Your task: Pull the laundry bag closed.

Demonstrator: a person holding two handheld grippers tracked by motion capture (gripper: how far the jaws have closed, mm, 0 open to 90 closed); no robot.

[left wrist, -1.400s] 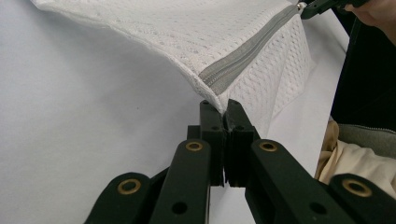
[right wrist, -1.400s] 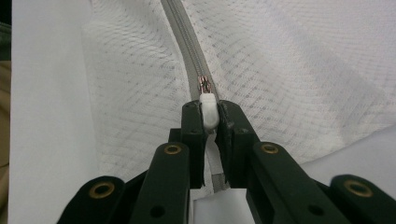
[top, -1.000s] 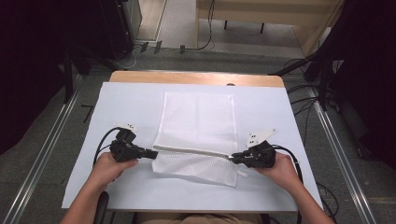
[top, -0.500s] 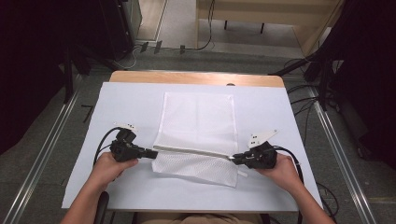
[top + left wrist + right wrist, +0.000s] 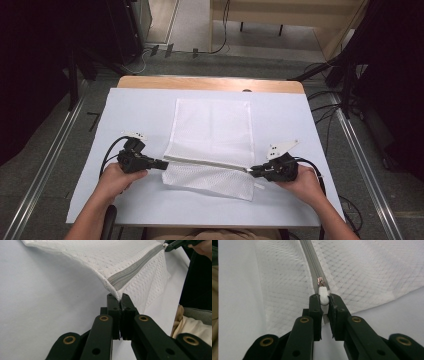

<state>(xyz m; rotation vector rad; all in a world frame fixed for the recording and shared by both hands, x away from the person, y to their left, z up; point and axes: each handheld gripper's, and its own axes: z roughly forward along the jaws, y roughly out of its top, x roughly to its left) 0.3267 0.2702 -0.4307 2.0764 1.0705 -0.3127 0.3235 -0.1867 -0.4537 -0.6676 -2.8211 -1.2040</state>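
Mesh bag (image 5: 212,135), centre frame: light, limp. Left gripper (image 5: 119,298) clenched on corner by zip (image 5: 132,270); right gripper (image 5: 323,300) pinching white pull tab (image 5: 323,295), the best hold.

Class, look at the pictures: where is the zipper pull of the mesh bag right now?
The white zipper pull sits at the right end of the grey zipper on the mesh bag, pinched between the right gripper jaws, near the table's front.

no readable text, labels or numbers
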